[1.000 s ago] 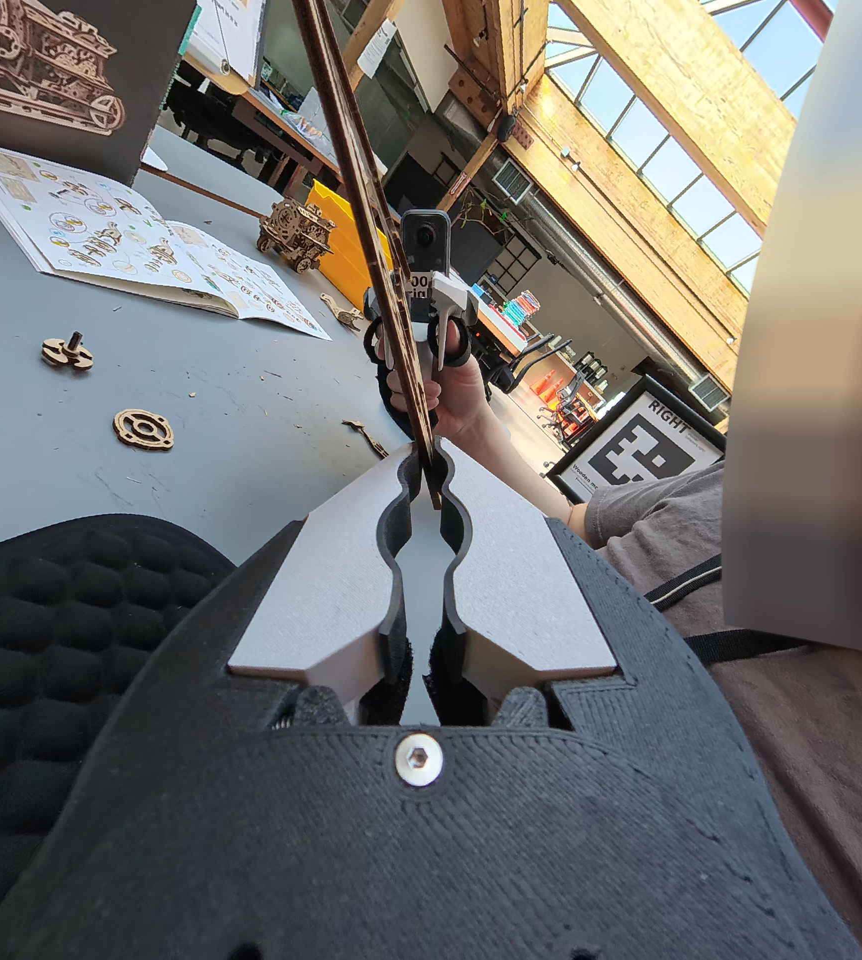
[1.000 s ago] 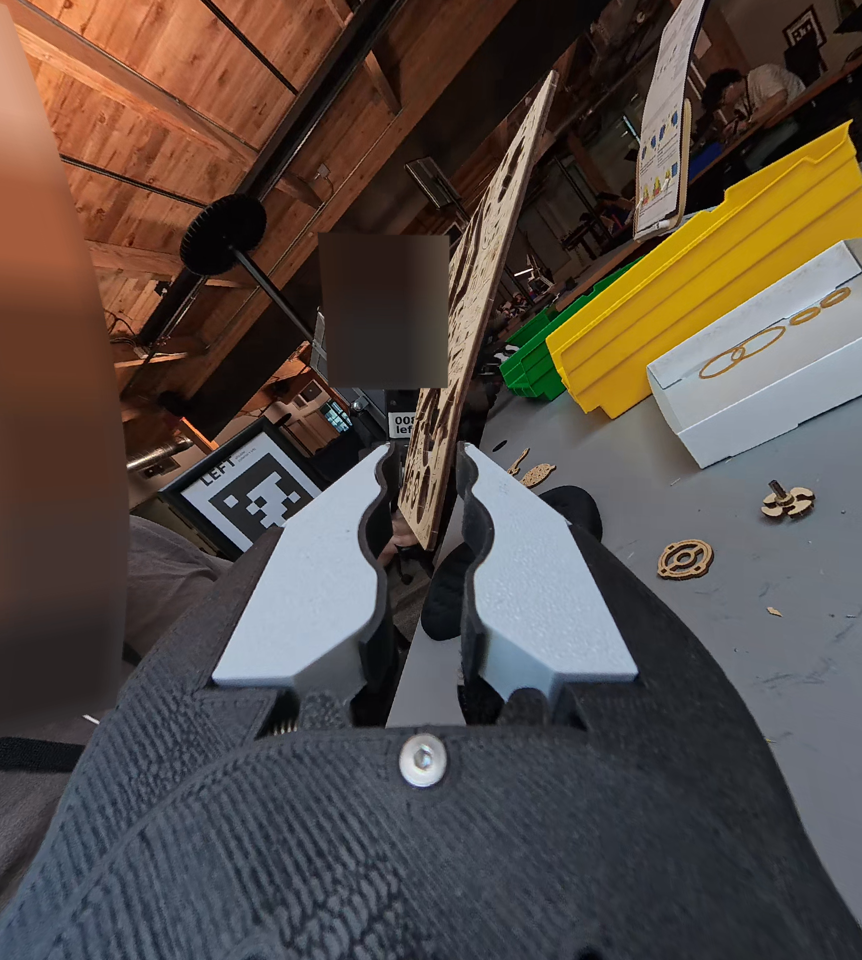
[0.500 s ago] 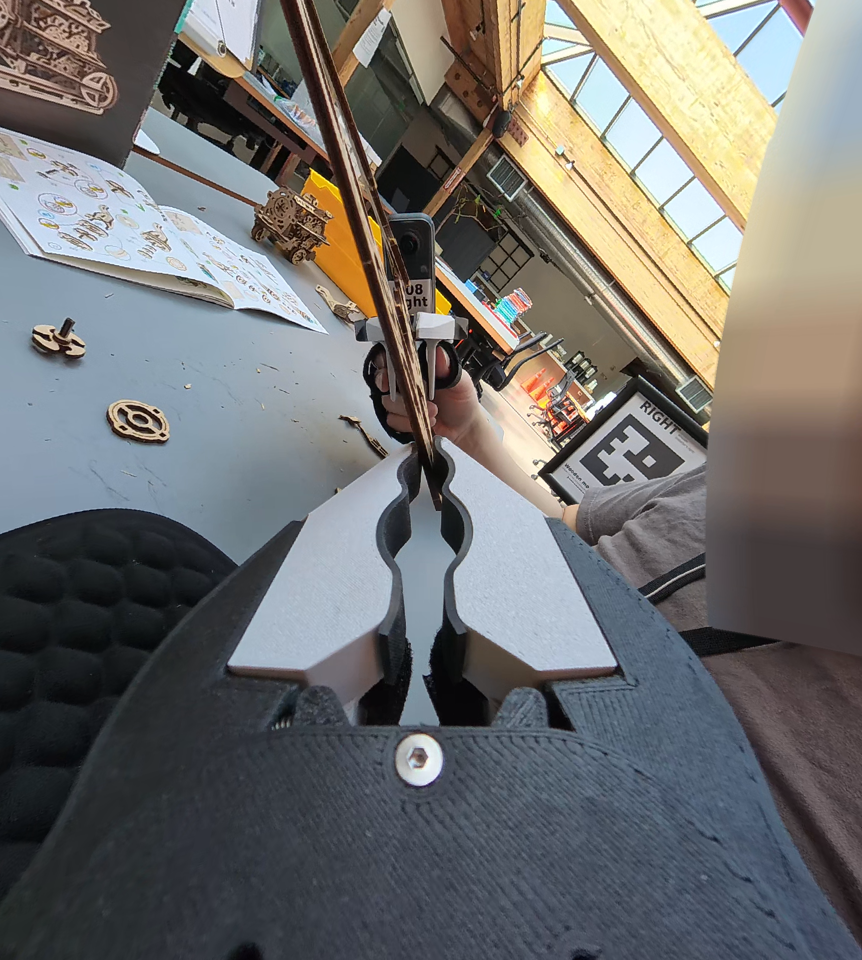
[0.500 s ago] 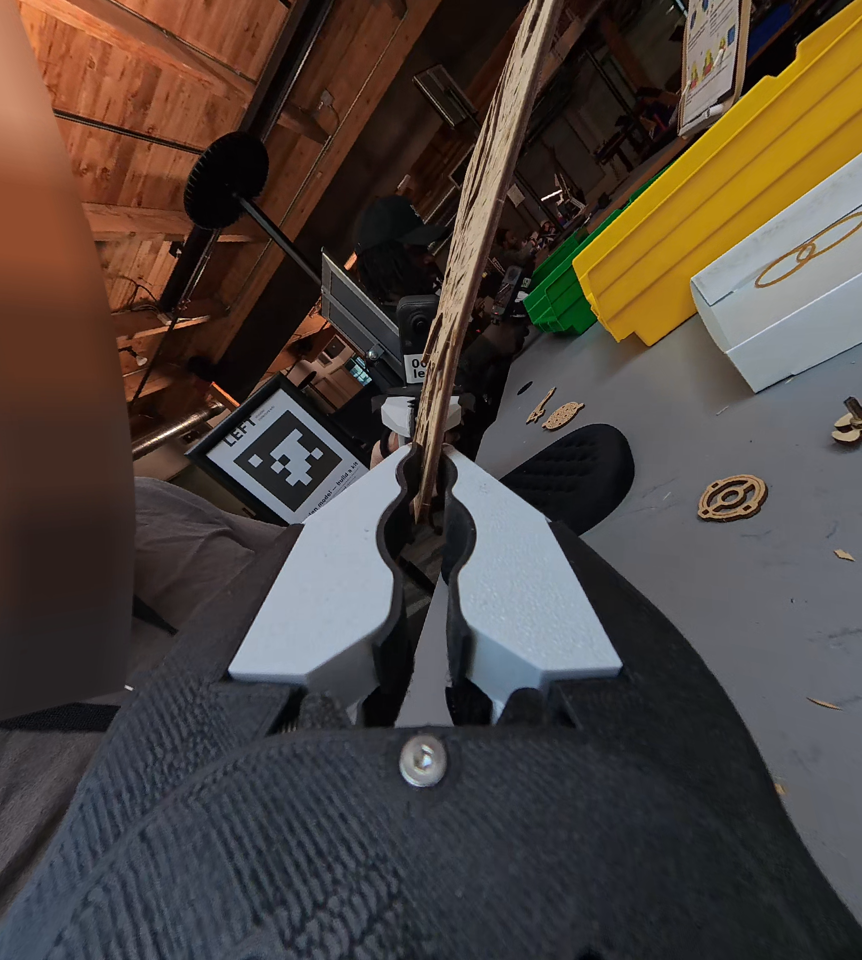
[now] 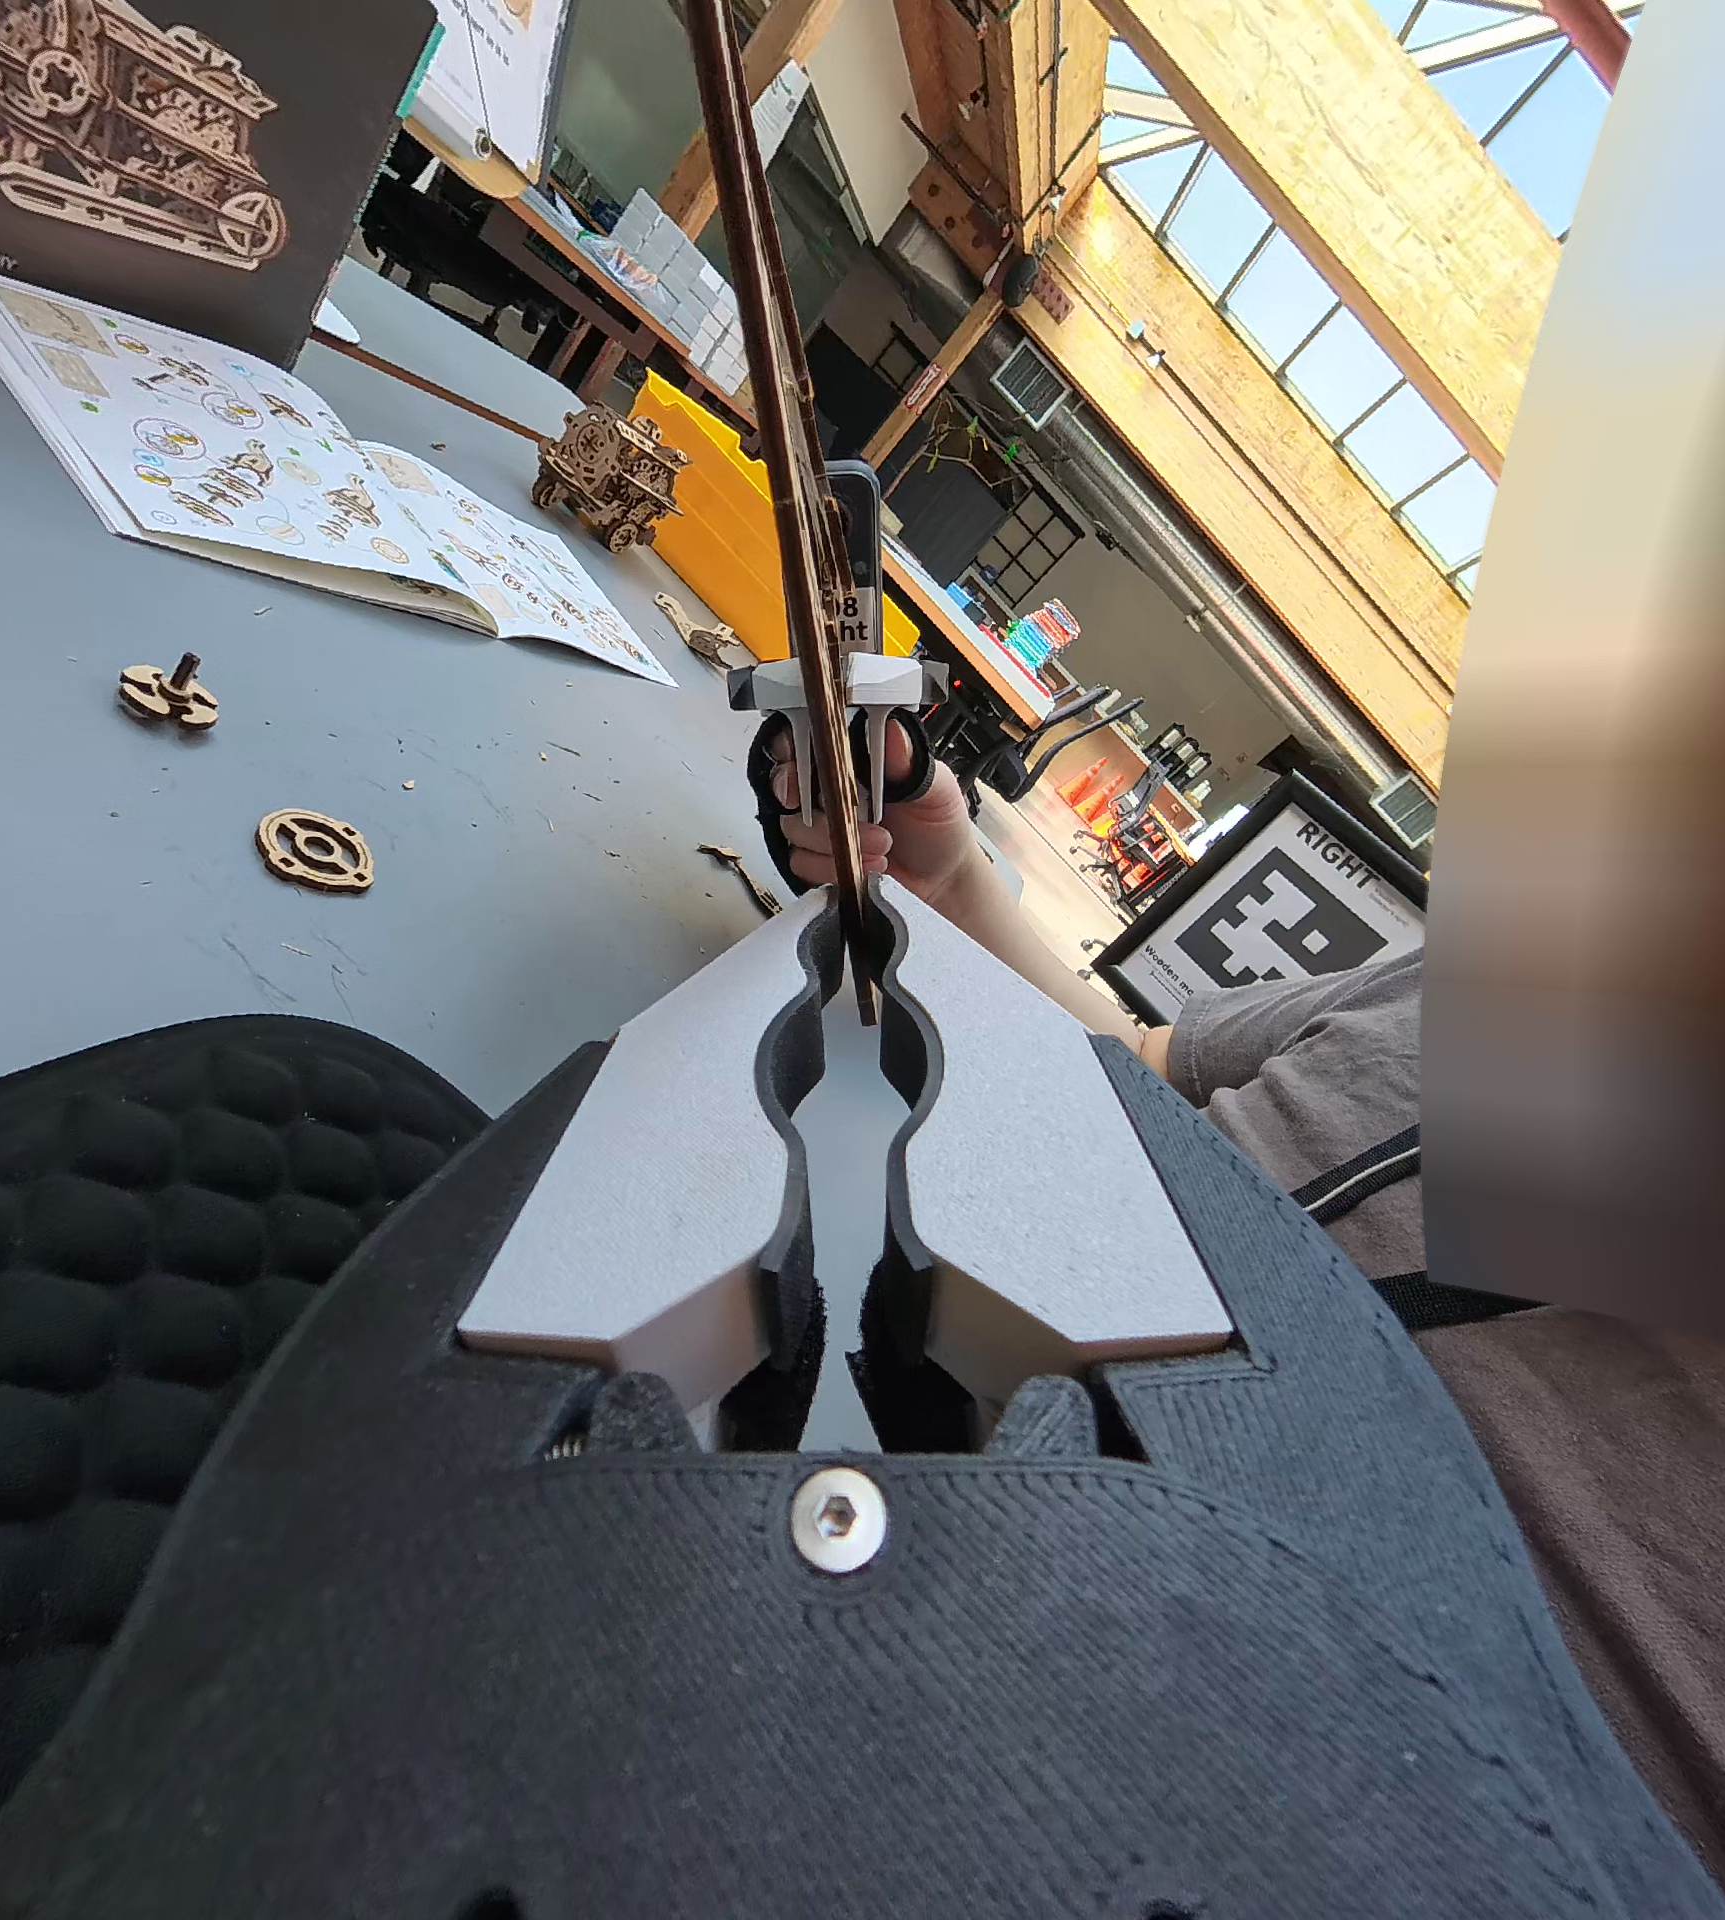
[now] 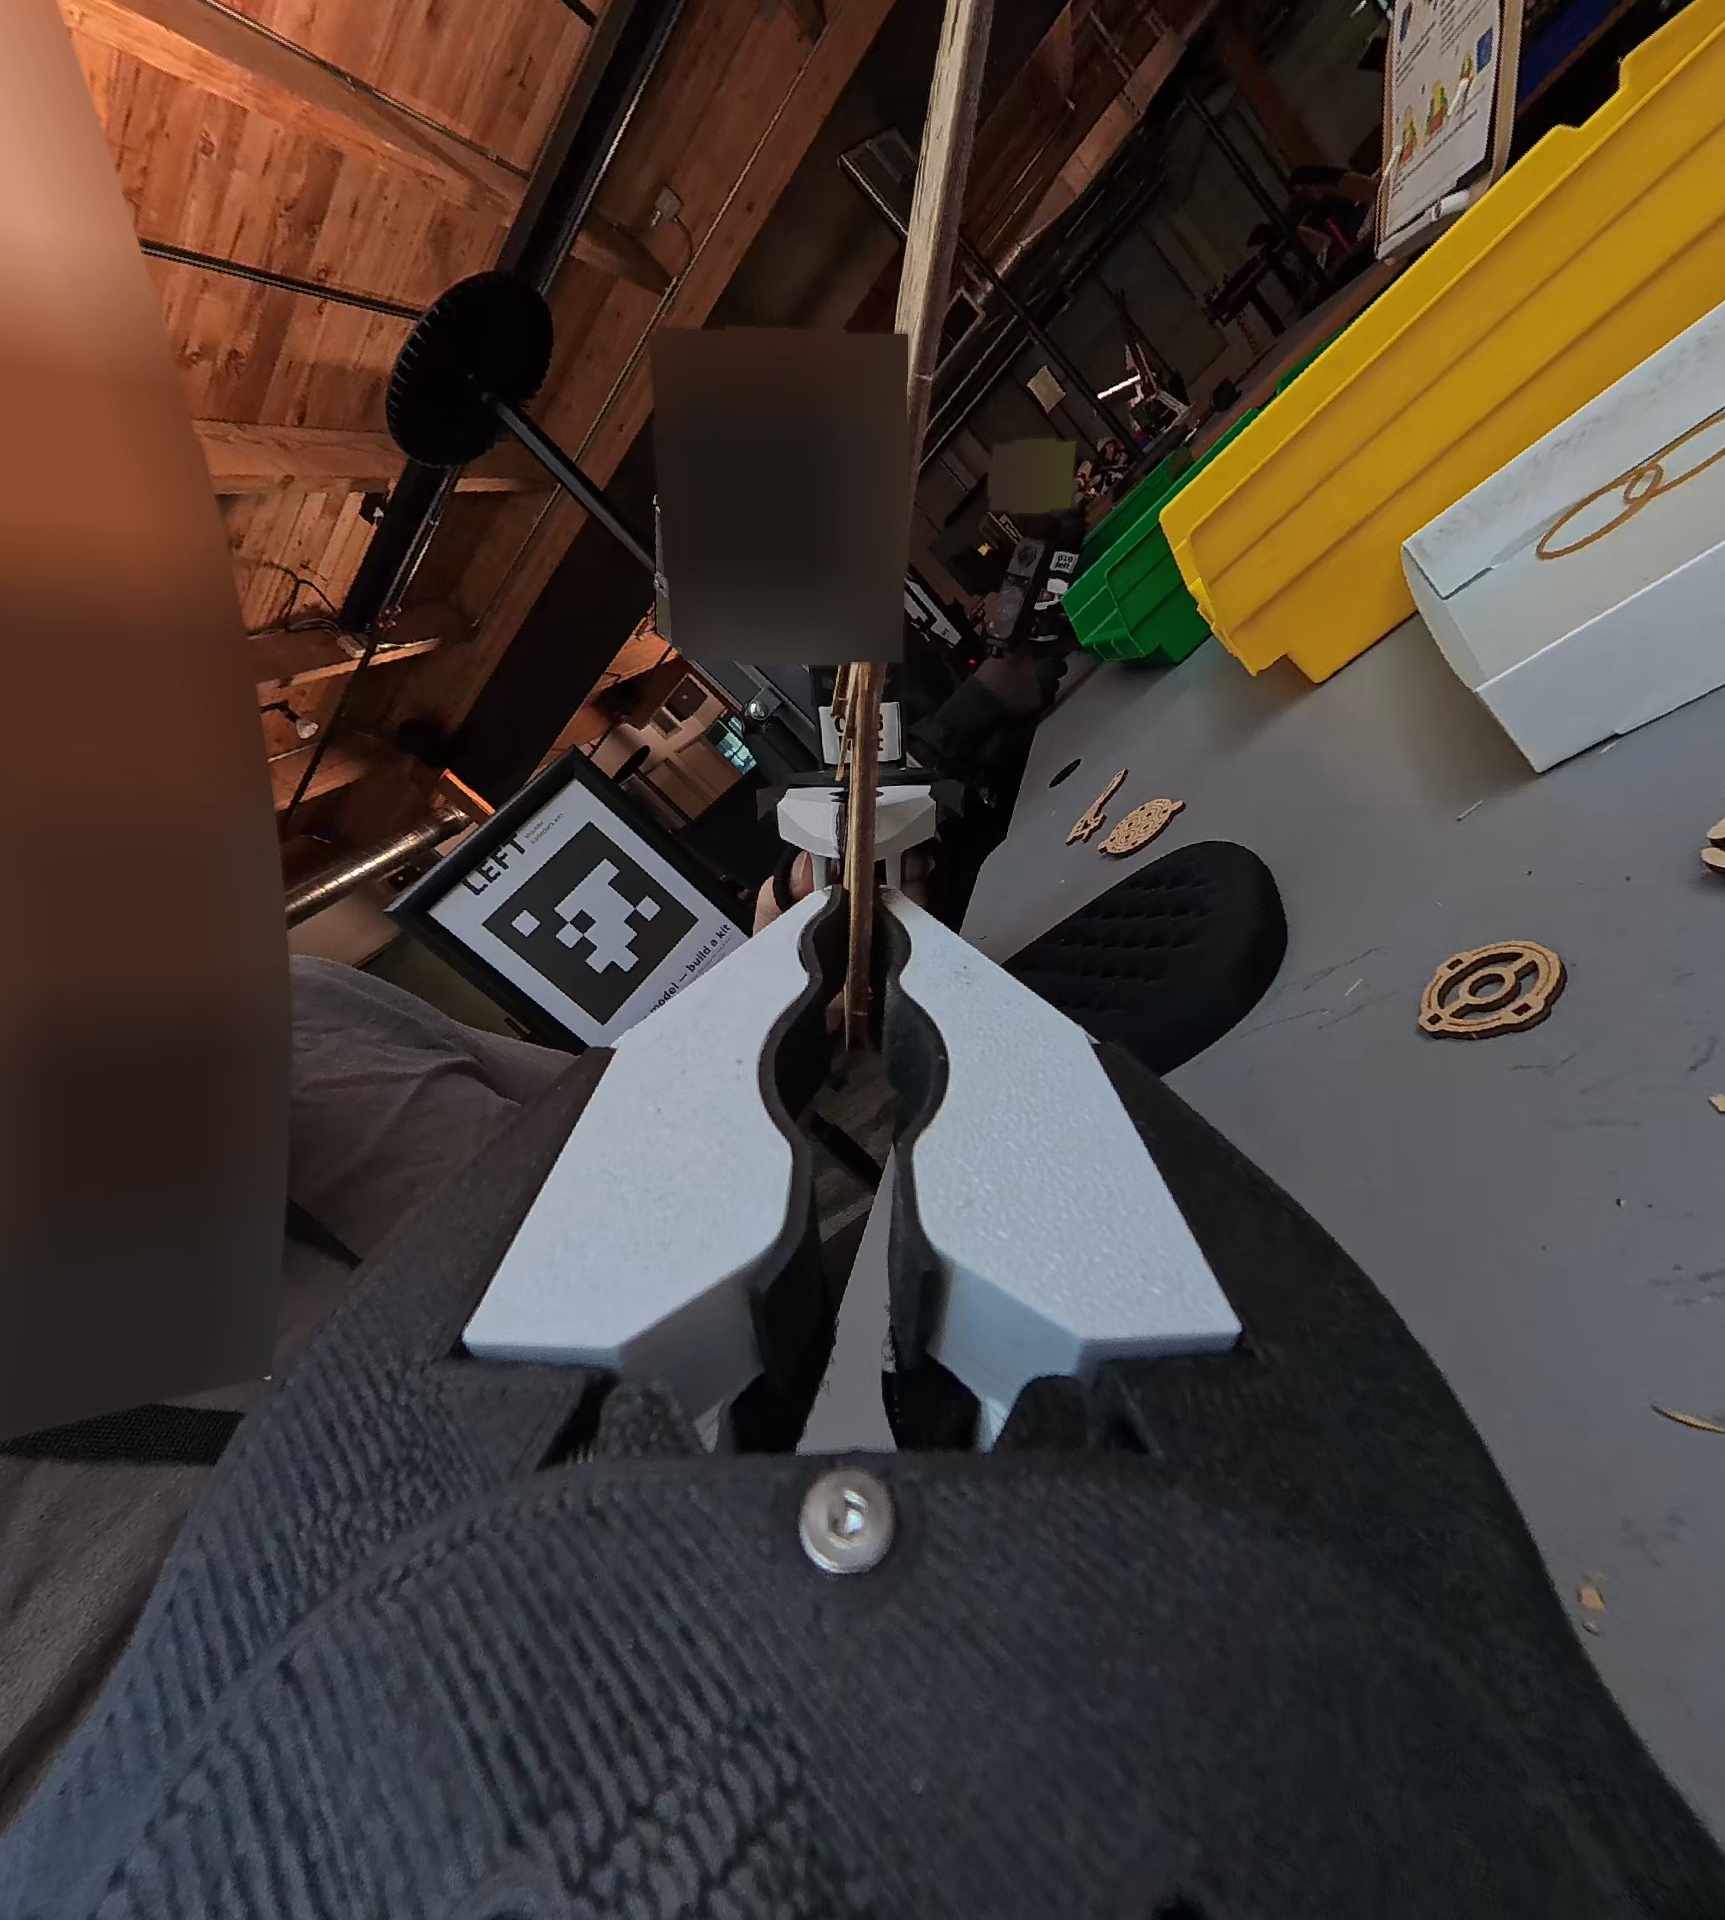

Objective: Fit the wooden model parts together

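1. Two grippers pinching one plywood parts sheet (image 5: 785,416) edge-on from opposite sides, likely to steady it for freeing a piece.
2. Left gripper (image 5: 856,914): tips nearly closed on the sheet's lower edge, centre frame.
3. Right gripper (image 6: 860,930): clamped narrowly on the same sheet, rising toward top centre.
4. Loose ring part (image 6: 1486,987) lying right of centre on grey table (image 6: 1460,1247); spindle part (image 5: 167,696) left, near instruction booklet (image 5: 297,488).
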The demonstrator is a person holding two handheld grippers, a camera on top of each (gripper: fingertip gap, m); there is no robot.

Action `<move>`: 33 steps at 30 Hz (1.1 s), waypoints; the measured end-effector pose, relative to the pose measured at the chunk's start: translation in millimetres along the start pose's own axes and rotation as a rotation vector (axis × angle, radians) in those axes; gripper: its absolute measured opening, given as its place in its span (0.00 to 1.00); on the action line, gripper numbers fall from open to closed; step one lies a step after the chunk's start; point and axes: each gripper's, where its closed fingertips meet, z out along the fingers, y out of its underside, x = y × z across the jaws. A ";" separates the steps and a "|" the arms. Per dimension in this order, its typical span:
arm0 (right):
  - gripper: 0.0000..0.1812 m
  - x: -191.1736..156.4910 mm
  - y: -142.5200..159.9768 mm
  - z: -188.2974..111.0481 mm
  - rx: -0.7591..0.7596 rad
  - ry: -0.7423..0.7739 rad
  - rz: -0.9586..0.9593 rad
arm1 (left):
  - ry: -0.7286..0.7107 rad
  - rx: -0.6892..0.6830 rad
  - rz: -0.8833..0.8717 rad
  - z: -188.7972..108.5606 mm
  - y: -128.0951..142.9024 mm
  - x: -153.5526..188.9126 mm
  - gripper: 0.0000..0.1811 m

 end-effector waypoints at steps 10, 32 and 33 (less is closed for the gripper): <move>0.00 3.0 5.3 3.3 -0.021 0.015 -0.002 | -0.015 0.038 -0.012 -4.9 -5.0 -4.1 0.00; 0.09 10.0 -13.9 -10.6 0.088 0.061 0.001 | -0.021 0.044 -0.015 -11.9 -5.1 -5.4 0.00; 0.09 10.3 -14.3 -11.0 0.091 0.064 0.000 | -0.022 0.043 -0.014 -11.9 -5.2 -5.5 0.00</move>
